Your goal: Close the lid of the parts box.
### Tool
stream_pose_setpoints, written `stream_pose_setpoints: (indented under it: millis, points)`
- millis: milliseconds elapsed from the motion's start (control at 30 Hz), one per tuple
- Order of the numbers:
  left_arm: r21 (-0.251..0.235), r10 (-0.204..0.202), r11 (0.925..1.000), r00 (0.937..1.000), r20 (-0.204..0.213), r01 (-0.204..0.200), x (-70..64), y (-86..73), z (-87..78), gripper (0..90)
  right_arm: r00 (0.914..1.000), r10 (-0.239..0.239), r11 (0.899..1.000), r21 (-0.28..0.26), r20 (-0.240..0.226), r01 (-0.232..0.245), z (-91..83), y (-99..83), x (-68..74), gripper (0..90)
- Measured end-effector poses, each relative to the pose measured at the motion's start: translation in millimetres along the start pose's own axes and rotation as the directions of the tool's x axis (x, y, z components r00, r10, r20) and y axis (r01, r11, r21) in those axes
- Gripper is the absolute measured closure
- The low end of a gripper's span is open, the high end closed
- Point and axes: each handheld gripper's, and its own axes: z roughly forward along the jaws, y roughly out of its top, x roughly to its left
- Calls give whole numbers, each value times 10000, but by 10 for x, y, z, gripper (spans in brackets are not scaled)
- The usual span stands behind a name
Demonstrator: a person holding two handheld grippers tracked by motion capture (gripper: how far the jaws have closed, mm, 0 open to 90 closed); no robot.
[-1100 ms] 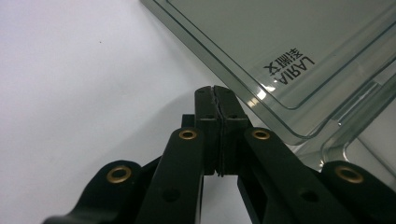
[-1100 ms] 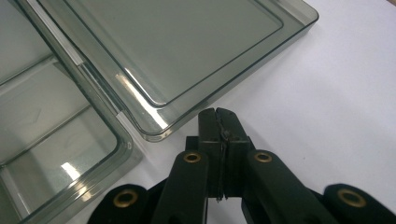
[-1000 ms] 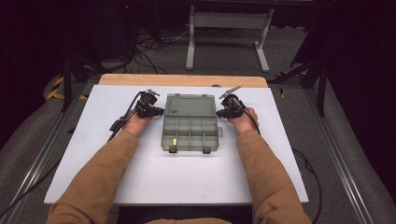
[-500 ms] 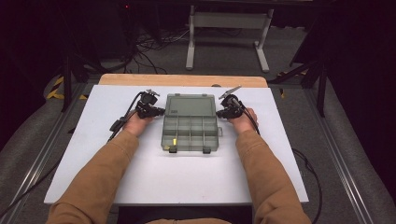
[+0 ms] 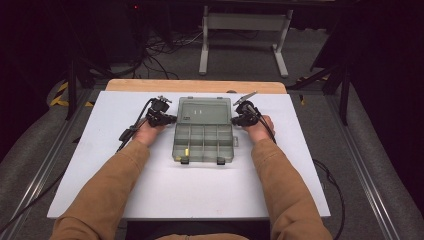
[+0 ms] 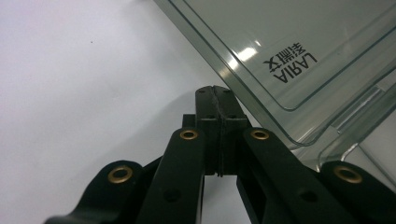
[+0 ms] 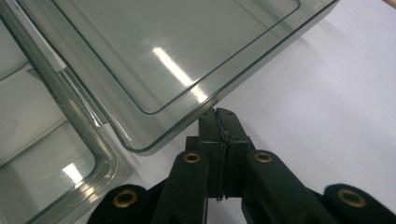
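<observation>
A clear grey compartment box (image 5: 205, 141) lies open on the white table (image 5: 200, 195), its lid (image 5: 204, 109) folded back flat on the far side. One small yellow piece (image 5: 186, 151) sits in a front-left compartment. My left gripper (image 5: 172, 119) is shut with nothing between its jaws, and its tips (image 6: 215, 93) sit against the left edge of the lid (image 6: 289, 51). My right gripper (image 5: 234, 120) is shut the same way, with its tips (image 7: 219, 114) at the right edge of the lid (image 7: 177, 60). Whether either touches the lid's edge I cannot tell.
A wooden strip (image 5: 195, 86) runs along the table's far edge. Behind it stand a metal frame (image 5: 245, 22) and floor cables (image 5: 150, 50). Two dark latches (image 5: 220, 161) stick out at the box's front. White table surface lies open to the left, right and front of the box.
</observation>
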Motion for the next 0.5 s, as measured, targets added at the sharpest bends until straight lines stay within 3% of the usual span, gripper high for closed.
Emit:
stream_pose_setpoints:
  millis: [400,500]
  points:
    - [-223,-55,9997,9997,-245,50,-37,14,35,897,9999,3,9998,-177,135,-1,43,36,-2,892]
    - [-253,-66,9997,9996,-261,60,-38,14,35,897,9996,217,9995,-238,180,-213,47,39,-5,892]
